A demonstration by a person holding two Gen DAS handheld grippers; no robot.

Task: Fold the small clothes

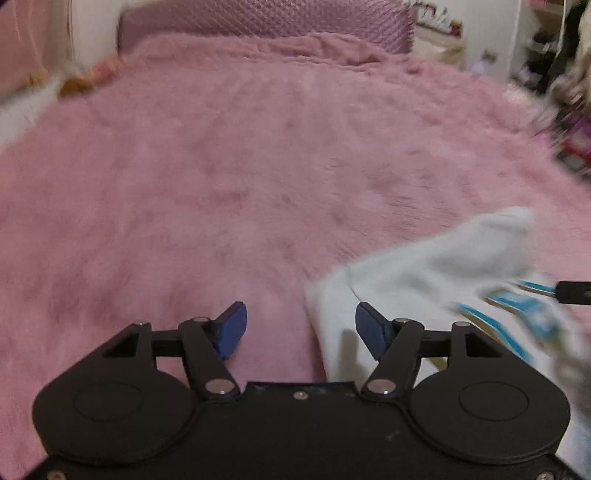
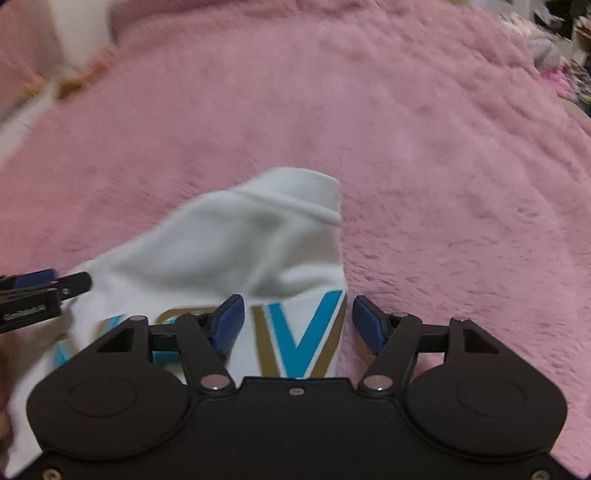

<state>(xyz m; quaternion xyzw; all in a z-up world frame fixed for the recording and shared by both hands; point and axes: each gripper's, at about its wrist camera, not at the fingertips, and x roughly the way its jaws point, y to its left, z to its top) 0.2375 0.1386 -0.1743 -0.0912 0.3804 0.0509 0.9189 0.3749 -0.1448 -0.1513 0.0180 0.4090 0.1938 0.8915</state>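
While both grippers [image 1: 301, 332] [image 2: 298, 326] are hanging wide open, I'd be pinching the shirt's [image 2: 236, 240] edges evenly.

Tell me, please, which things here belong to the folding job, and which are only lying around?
Belong to the job:
white shirt with blue and gold letters
left gripper, open
right gripper, open
pink blanket, where the shirt lies

Only lying around:
pink headboard
blurred clutter beside the bed
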